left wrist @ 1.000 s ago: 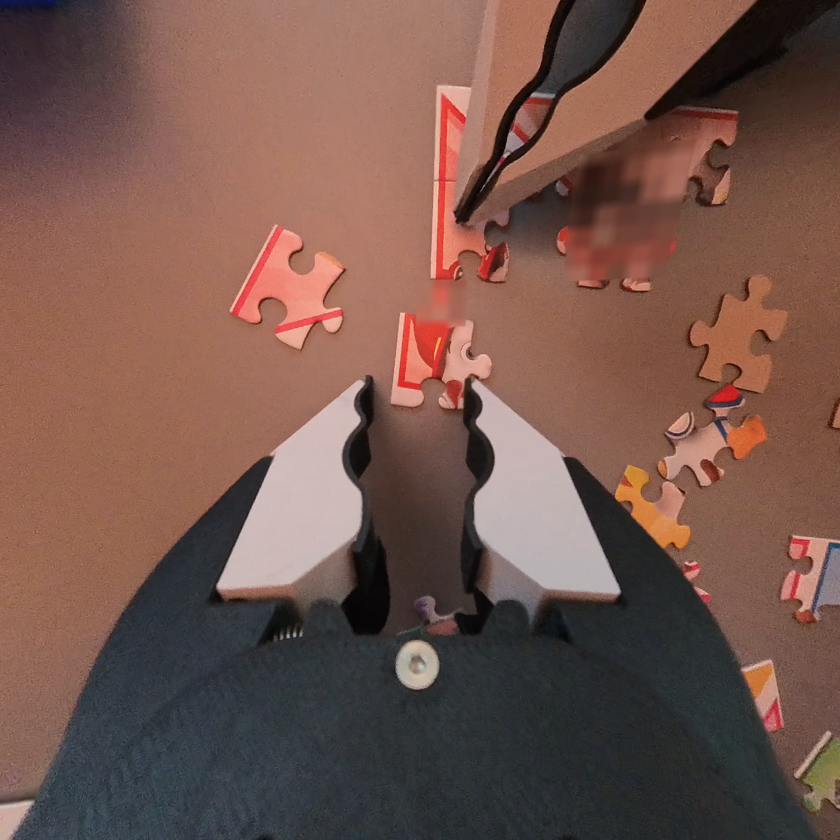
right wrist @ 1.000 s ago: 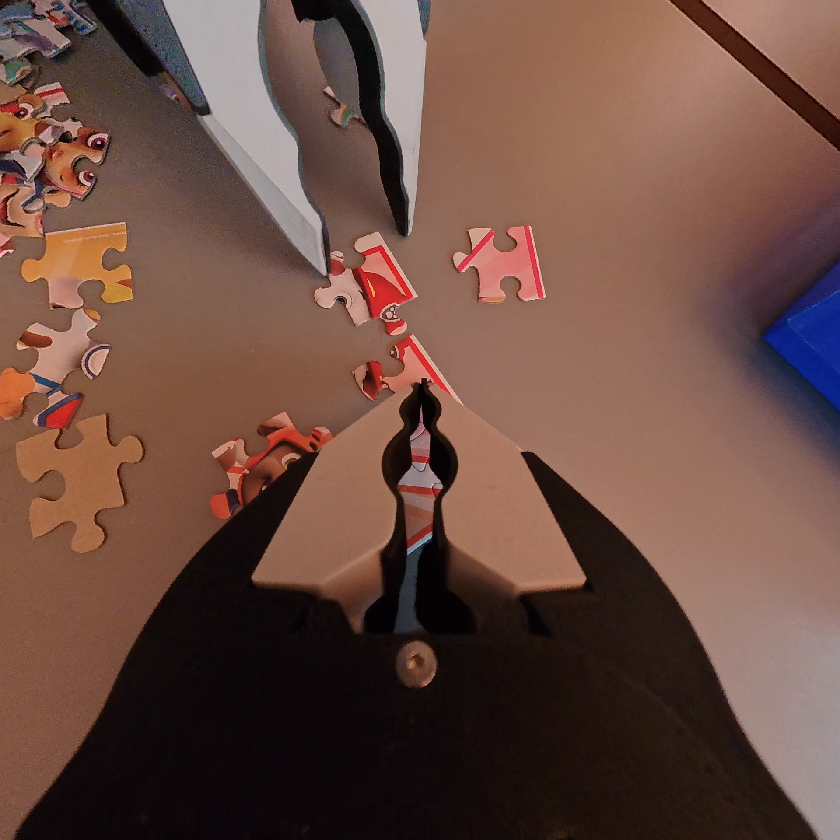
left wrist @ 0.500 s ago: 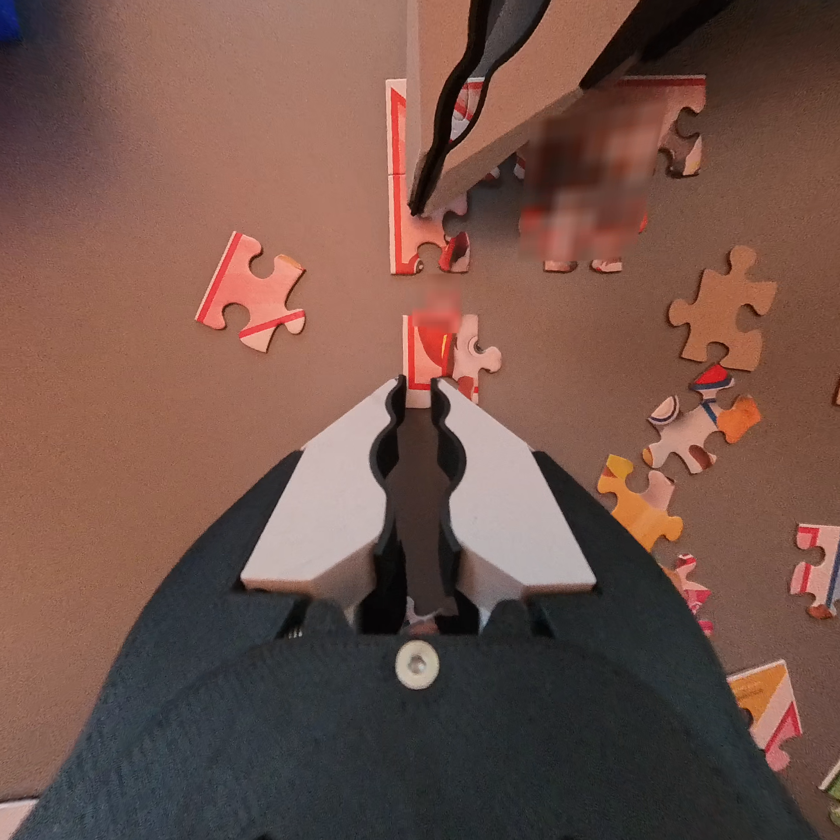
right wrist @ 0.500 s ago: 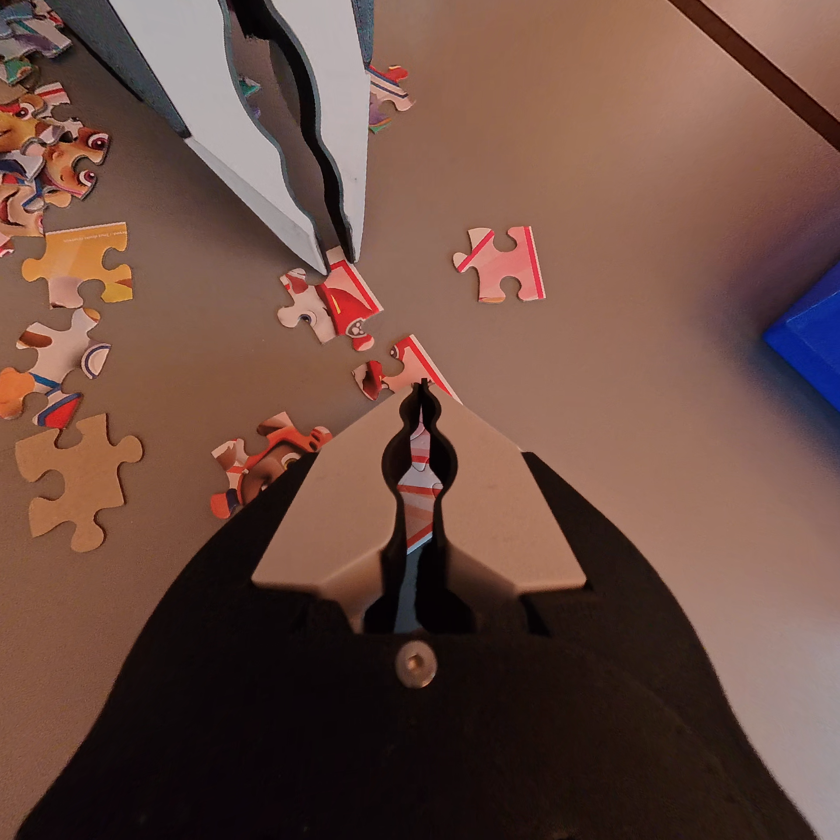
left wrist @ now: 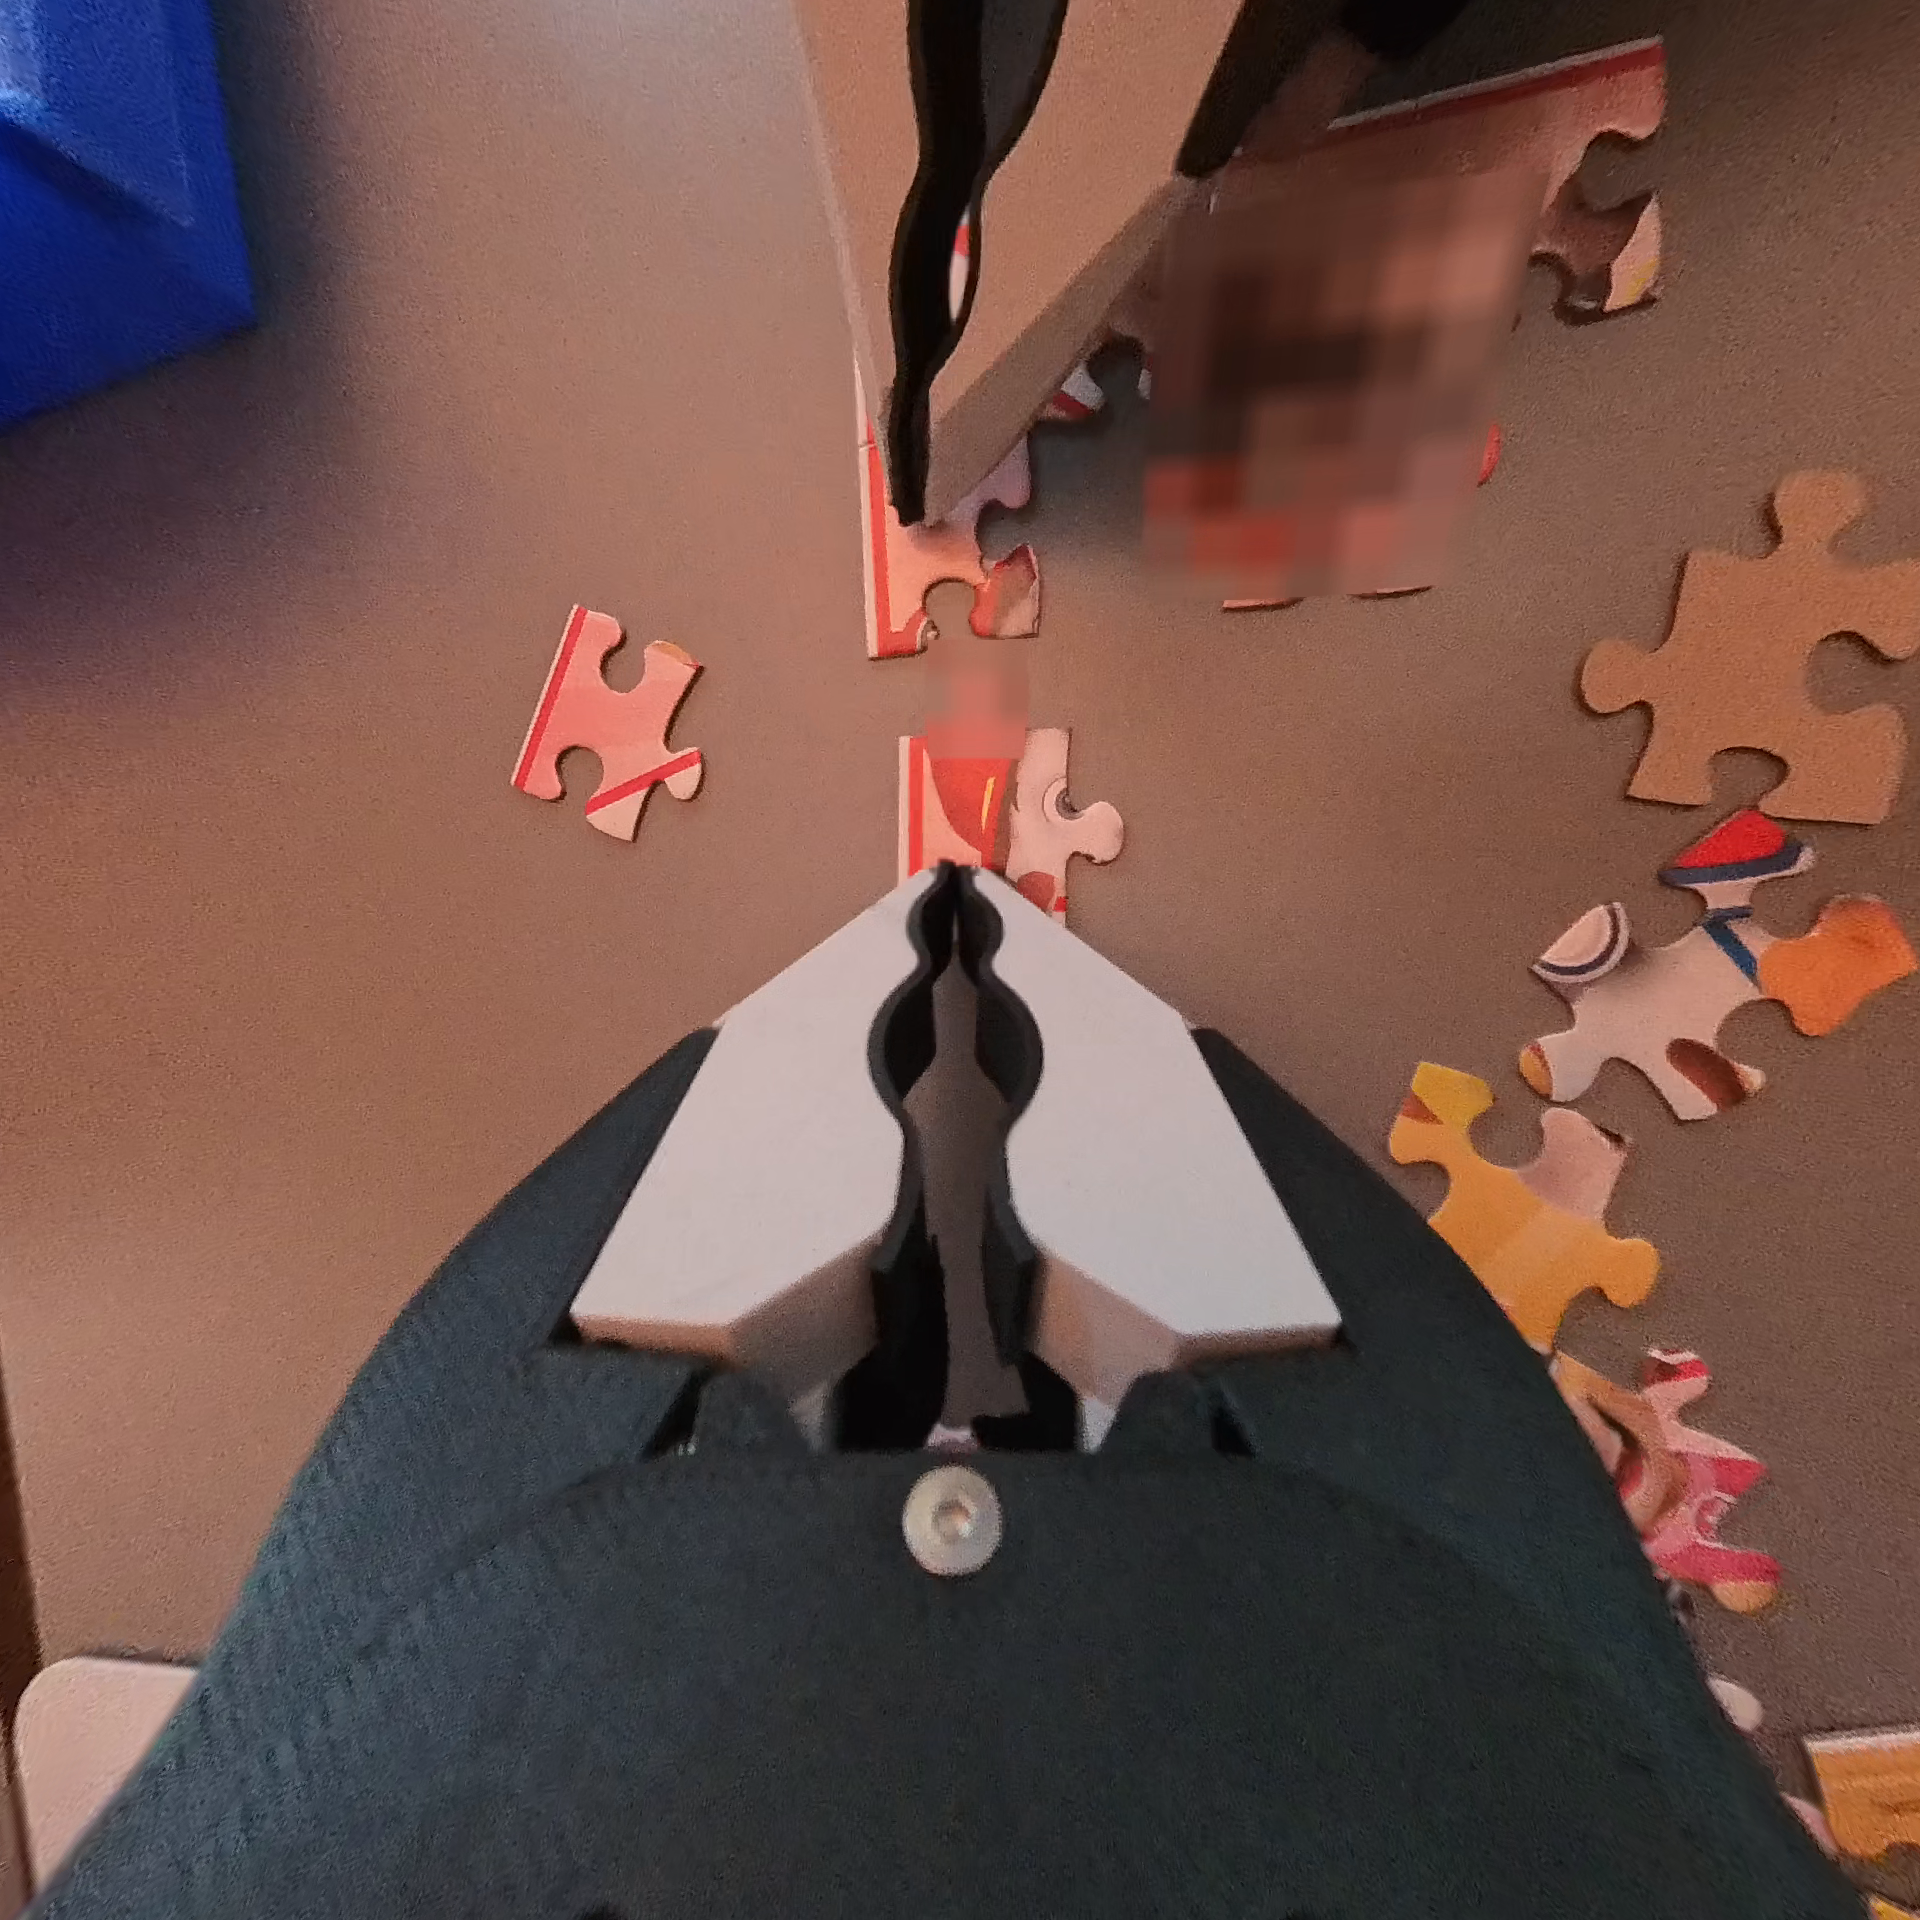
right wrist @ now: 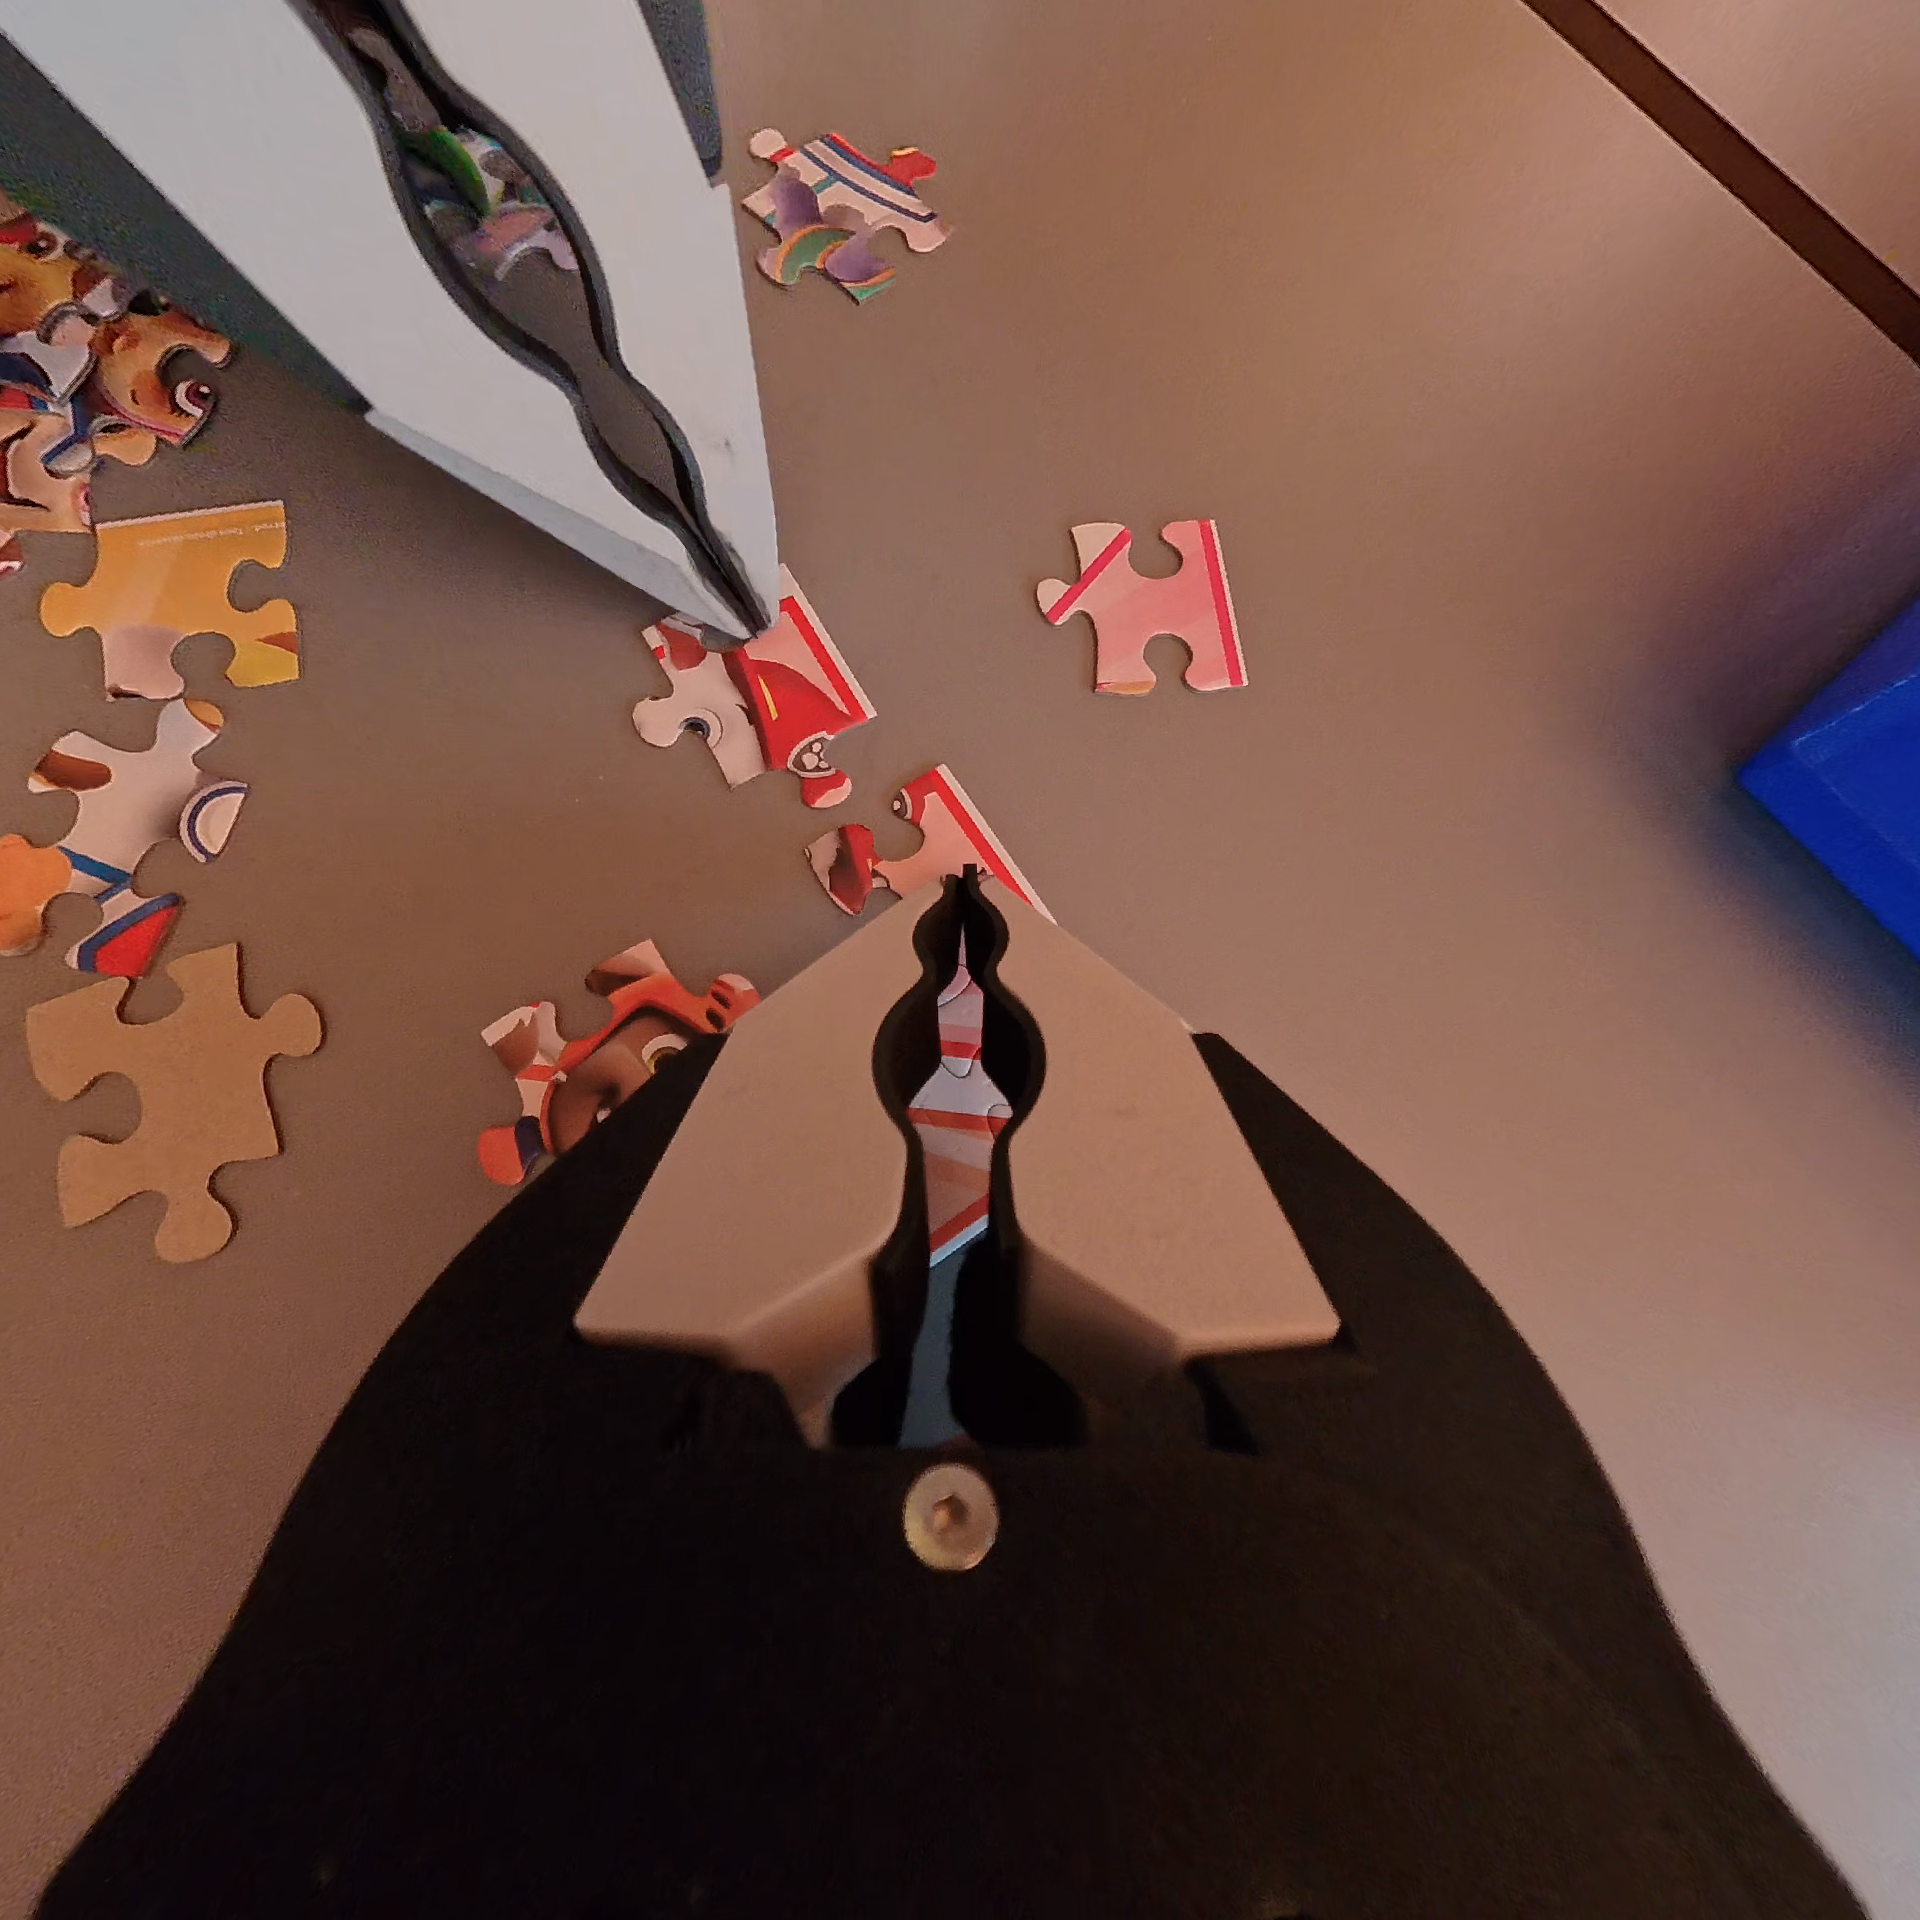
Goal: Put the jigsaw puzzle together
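My left gripper [left wrist: 956, 878] is shut, its tips resting on the near edge of a red-and-white edge piece [left wrist: 987, 810] that lies flat on the brown table. The joined pink strip [left wrist: 940, 587] lies just beyond it, a small gap apart. My right gripper [right wrist: 961, 883] is shut, with its tips pressed down on the end piece of that strip [right wrist: 935, 842]. The right gripper also shows in the left wrist view [left wrist: 909, 509], and the left gripper in the right wrist view [right wrist: 753, 623], on the red piece [right wrist: 769, 696].
A loose pink edge piece [left wrist: 608, 722] lies left of the strip. Several loose pieces, one face-down brown [left wrist: 1756, 665], lie to the right. A blue box [left wrist: 104, 208] stands at the far left. A piece with an orange figure [right wrist: 613, 1049] sits beside the right gripper. About 7 centimeters separates my left fingertips from my right.
My left gripper has gone from open to shut and come down on the red-and-white piece, which has turned to line up with the strip. The right gripper has stayed put.
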Tool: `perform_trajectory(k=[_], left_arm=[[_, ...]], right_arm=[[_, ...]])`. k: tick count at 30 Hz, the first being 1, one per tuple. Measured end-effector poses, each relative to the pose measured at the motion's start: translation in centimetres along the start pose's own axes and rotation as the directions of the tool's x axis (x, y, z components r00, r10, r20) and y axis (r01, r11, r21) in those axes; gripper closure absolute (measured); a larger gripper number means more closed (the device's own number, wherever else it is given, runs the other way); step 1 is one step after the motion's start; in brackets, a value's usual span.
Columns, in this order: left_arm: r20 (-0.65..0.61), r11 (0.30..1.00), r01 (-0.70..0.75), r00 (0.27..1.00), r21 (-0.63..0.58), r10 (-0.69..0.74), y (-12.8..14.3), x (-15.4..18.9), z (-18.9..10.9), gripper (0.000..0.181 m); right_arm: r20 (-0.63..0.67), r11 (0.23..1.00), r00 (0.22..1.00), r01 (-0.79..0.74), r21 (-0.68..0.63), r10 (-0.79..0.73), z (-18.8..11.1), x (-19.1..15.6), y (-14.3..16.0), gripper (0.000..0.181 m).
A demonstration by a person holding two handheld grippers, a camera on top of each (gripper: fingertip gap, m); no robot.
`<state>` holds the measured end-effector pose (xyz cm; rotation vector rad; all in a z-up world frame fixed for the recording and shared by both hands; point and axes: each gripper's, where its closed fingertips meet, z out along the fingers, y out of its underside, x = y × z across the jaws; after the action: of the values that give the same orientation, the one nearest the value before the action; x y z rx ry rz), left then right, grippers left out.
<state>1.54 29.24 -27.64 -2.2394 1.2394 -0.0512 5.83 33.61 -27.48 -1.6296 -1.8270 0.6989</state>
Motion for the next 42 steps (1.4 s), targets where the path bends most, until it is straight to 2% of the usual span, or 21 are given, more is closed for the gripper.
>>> perform_trajectory(k=[11,15,18,21,28,32,34,36,40,42], left_arm=[[-0.048,1.0,0.024,0.999,0.011,-0.024,-0.6,2.2,-0.2,0.181],[-0.076,1.0,0.015,0.997,0.017,-0.013,-1.7,3.7,0.0,0.181],[-0.095,1.0,-0.016,0.995,0.016,0.017,-2.4,5.1,0.1,0.181],[-0.116,0.999,-0.021,0.993,0.027,0.024,-3.0,6.6,0.0,0.181],[-0.149,1.0,-0.019,0.989,0.014,0.02,-2.9,10.4,-1.1,0.181],[-0.175,0.998,-0.056,0.983,0.038,0.061,-3.4,12.8,-1.5,0.181],[-0.183,0.994,-0.098,0.978,0.038,0.103,-3.6,13.5,-1.6,0.181],[-0.114,0.991,-0.131,0.985,0.016,0.132,-3.5,12.5,-1.6,0.181],[-0.092,0.999,-0.01,0.996,0.046,0.014,-3.7,9.8,-1.7,0.181],[-0.104,1.0,0.004,0.995,0.021,-0.001,-3.3,9.2,-1.2,0.181]], right_arm=[[0.053,1.0,0.999,0.006,-0.03,-0.004,-1.0,-0.7,0.9,0.181],[-0.005,0.998,1.0,0.014,-0.056,-0.015,-2.1,0.2,1.9,0.181],[-0.058,1.0,0.998,-0.006,0.006,0.006,-4.4,-0.2,1.0,0.18],[-0.093,0.999,0.996,-0.006,0.033,0.009,-6.7,-2.3,0.6,0.181],[-0.125,0.999,0.992,-0.03,0.017,0.032,-9.9,-9.3,3.0,0.18],[-0.109,0.999,0.993,-0.05,-0.004,0.05,-10.1,-13.1,4.8,0.177],[-0.127,0.998,0.99,-0.067,-0.002,0.066,-9.9,-13.8,5.5,0.176],[-0.144,0.996,0.986,-0.091,-0.008,0.089,-9.5,-13.9,6.2,0.176],[-0.216,0.994,0.971,-0.106,0.016,0.107,-8.2,-12.4,5.0,0.178],[-0.208,0.994,0.975,-0.096,-0.06,0.082,-6.7,-12.7,5.0,0.181]])
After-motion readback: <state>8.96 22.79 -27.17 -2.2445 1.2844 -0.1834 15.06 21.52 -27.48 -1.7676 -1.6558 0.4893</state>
